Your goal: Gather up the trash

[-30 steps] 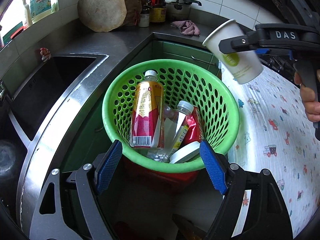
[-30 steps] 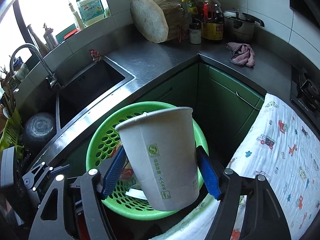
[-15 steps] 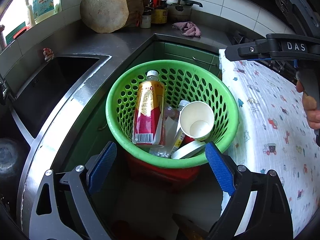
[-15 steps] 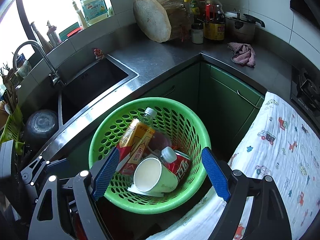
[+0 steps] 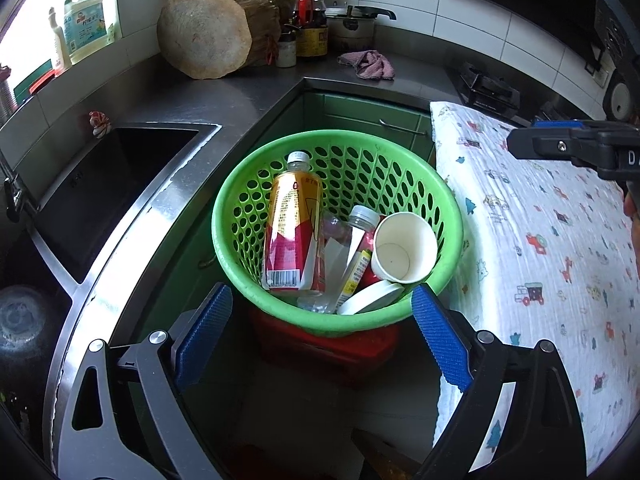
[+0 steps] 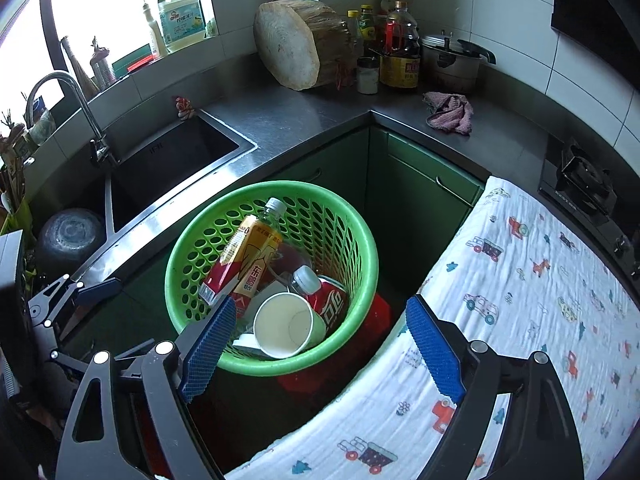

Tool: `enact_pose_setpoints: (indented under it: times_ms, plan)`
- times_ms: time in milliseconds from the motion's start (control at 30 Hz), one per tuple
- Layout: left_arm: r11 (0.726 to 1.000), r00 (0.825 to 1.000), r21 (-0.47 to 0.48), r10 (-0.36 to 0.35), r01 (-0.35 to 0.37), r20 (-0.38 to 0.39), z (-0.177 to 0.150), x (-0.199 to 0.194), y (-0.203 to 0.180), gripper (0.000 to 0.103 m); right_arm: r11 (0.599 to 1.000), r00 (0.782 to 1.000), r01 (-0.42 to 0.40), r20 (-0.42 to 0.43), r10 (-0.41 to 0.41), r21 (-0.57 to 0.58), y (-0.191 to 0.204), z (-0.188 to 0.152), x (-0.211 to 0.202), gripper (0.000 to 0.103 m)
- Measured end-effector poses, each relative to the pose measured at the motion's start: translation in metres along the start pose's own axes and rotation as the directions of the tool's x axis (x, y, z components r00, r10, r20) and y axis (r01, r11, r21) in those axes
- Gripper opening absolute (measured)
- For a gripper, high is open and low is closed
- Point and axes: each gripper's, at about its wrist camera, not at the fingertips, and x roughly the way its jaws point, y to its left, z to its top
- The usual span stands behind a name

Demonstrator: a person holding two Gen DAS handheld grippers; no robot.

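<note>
the paper cup lies on its side in the green basket, at about 5 o'clock of the well, mouth toward the cameras, touching the red can and beside the tea bottle. the right gripper is opening its jaws, nothing between them, and the left gripper is opening too, likewise bare. i judge the drop done, so lift clear of the rim at 6 o'clock before swinging toward the printed cloth on the tabletop.

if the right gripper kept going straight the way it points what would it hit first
Most likely the paper cup lying in the green basket, which sits centred between the opening, empty jaws of the right gripper; depth is unclear.
</note>
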Motion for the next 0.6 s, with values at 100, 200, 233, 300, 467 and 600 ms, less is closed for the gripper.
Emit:
enact_pose_setpoints:
  times_ms: [100, 200, 233, 300, 467, 600]
  plan:
    - [1.0, 1.0, -0.007, 0.022, -0.022, 0.013, -0.002, -0.009, -0.007, 0.092, 1.0, 1.0, 0.013, 0.009, -0.013, 0.013, -0.003, -0.015, -0.013, 0.085]
    - [0.999, 0.999, -0.023, 0.032, -0.032, 0.022, -0.004, -0.019, -0.015, 0.093, 0.999, 1.0, 0.024, 0.019, -0.025, 0.023, -0.006, -0.031, -0.027, 0.086]
    - [0.999, 0.999, -0.029, 0.034, -0.033, 0.025, -0.006, -0.022, -0.019, 0.093, 0.999, 0.999, 0.033, 0.02, -0.034, 0.026, -0.008, -0.037, -0.031, 0.086]
    - [0.999, 0.998, -0.033, 0.043, -0.042, 0.034, -0.009, -0.029, -0.028, 0.093, 0.999, 0.999, 0.045, 0.024, -0.046, 0.029, -0.011, -0.048, -0.041, 0.086]
    - [0.997, 0.997, -0.049, 0.057, -0.054, 0.048, -0.017, -0.048, -0.052, 0.094, 0.996, 0.995, 0.085, 0.043, -0.086, 0.027, -0.02, -0.078, -0.07, 0.087]
    - [0.996, 0.996, -0.052, 0.069, -0.066, 0.063, -0.022, -0.063, -0.071, 0.095, 0.993, 0.991, 0.113, 0.061, -0.116, 0.044, -0.029, -0.102, -0.093, 0.088]
